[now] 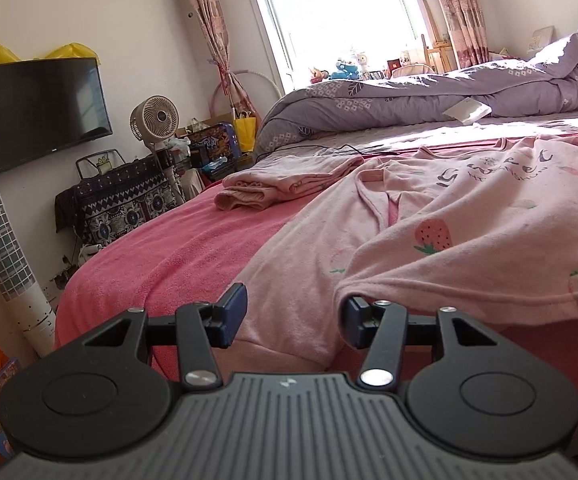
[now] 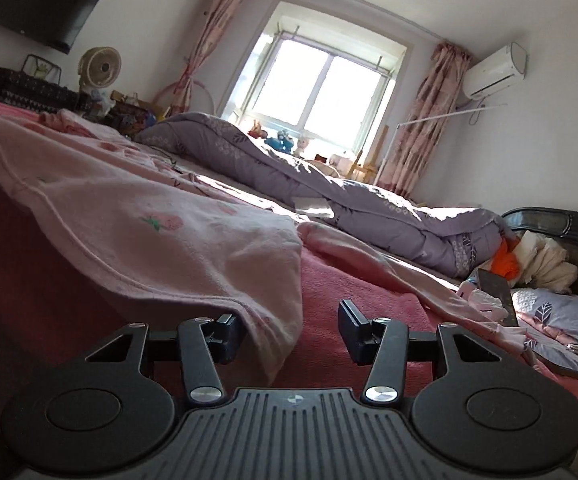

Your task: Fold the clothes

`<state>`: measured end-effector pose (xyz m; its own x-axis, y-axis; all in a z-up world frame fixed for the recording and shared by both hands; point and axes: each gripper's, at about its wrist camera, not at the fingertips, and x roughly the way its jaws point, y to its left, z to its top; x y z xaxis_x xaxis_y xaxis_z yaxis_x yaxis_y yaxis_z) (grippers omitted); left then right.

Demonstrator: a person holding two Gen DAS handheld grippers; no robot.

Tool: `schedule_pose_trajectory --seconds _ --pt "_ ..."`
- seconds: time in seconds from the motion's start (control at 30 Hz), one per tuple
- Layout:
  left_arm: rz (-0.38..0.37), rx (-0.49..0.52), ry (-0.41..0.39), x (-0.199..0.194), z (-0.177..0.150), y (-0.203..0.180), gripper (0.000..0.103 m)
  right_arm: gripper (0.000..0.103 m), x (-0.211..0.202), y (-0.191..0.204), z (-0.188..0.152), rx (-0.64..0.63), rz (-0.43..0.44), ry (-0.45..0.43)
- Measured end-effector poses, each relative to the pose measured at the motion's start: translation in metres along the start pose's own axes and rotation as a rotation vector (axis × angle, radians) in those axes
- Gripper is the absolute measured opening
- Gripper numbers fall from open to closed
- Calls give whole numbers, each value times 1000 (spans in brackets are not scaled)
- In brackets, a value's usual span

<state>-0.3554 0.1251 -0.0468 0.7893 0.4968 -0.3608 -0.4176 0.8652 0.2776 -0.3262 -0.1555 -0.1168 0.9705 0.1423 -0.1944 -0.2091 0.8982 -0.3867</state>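
Pyjama top [image 1: 469,216]: pale pink, strawberry print, spread flat on the pink bedspread [image 1: 161,256]; long axis runs near to far, neckline far, hem near.
Left gripper [image 1: 294,320]: jaws apart, astride the near hem's left corner, pads not pressing.
Right gripper [image 2: 292,330]: jaws apart, hem's right corner draped between them.
Folded garment [image 1: 289,184]: far left.

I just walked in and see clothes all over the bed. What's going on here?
A person is folding laundry with a handheld gripper in each hand. A pink strawberry-print top lies spread on the red bed cover. The left gripper and right gripper are at its near hem corners, jaws apart with fabric between them, not clamped. A folded pink garment already lies further back.
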Motion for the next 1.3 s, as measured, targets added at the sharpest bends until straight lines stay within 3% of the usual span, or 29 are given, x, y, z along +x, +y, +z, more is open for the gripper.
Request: schedule_pose_trajectory --seconds 0.07,0.13,0.17,0.2,0.23,0.37,0.43,0.47,0.67,0.8,0.97,1.07,1.1,1.2,1.3 --pt "-11 14 15 3 -4 -4 57 45 5 4 1 25 22 43" --pt "-16 29 29 7 -7 -7 53 20 8 0 5 63 27 75" --pt "-21 32 24 8 -9 -8 50 15 6 -5 8 74 8 73" --pt "-27 30 16 7 -8 -7 41 9 2 -14 15 91 -33 59" --pt "-32 27 -1 4 -5 -5 37 9 -4 -28 24 111 -73 28" --pt "-44 32 -81 -14 9 4 37 9 -34 -71 61 123 -192 -111" --pt "-38 60 -108 -26 12 4 36 10 -39 -75 66 82 -206 -116" --pt "-31 84 -113 -30 11 2 36 10 -39 -74 61 63 -211 -99" --pt "-99 169 30 -18 -18 -5 37 10 -18 -62 1 47 -156 136" --pt "-90 197 45 -17 -23 -11 37 10 -16 -51 -11 40 -141 164" --pt "-116 254 113 -13 -36 -17 42 21 -15 -51 -24 57 -50 196" --pt "-112 281 191 -10 -50 -11 47 47 -22 -59 -27 88 22 205" --pt "-118 277 211 -10 -54 -7 47 60 -26 -65 -28 115 44 210" --pt "-133 209 239 -15 -52 18 48 65 -40 -89 -31 235 83 213" --pt "-136 24 203 -23 -25 58 47 67 -51 -116 -28 367 72 207"
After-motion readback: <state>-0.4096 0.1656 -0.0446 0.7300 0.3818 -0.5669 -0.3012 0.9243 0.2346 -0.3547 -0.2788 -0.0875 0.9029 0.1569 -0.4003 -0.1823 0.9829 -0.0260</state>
